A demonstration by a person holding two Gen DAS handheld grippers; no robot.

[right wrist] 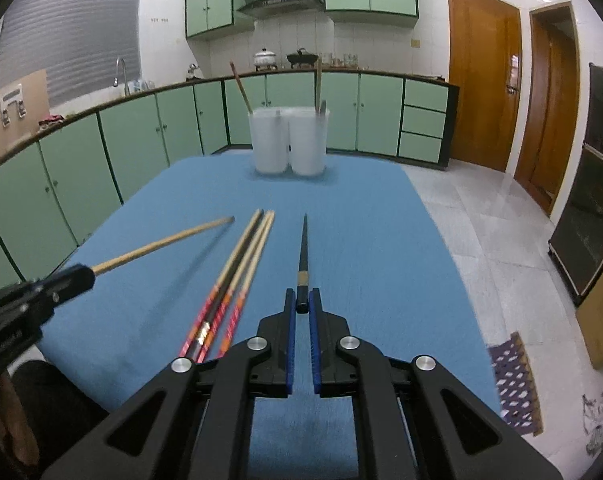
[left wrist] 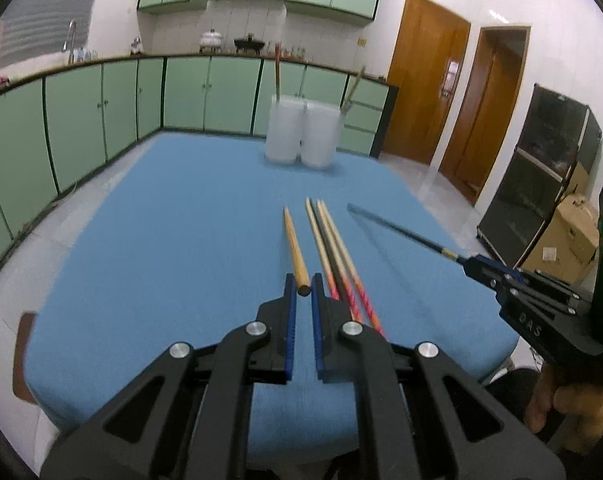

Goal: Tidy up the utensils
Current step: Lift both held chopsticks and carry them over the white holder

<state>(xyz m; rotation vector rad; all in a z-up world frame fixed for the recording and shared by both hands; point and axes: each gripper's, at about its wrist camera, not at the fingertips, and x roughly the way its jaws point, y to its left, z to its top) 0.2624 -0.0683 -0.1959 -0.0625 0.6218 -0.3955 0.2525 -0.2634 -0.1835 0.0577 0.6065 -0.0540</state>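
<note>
the blue table (right wrist: pixel 361 216) stretches ahead to two white holders (right wrist: pixel 288 140) standing side by side at its far edge, each with a stick already in it. three chopsticks (right wrist: pixel 237 272) lie between my grippers. my left gripper (left wrist: pixel 302 290) is clenched on a tan chopstick (left wrist: pixel 294 246), my right gripper (right wrist: pixel 300 306) on a black chopstick (right wrist: pixel 302 248). i should keep both grips tight, tips apart, and tilt each over its matching holder.

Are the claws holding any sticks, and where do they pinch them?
Left claw pinches the tan chopstick by its thick end; right claw pinches the black chopstick by its thick end.
</note>
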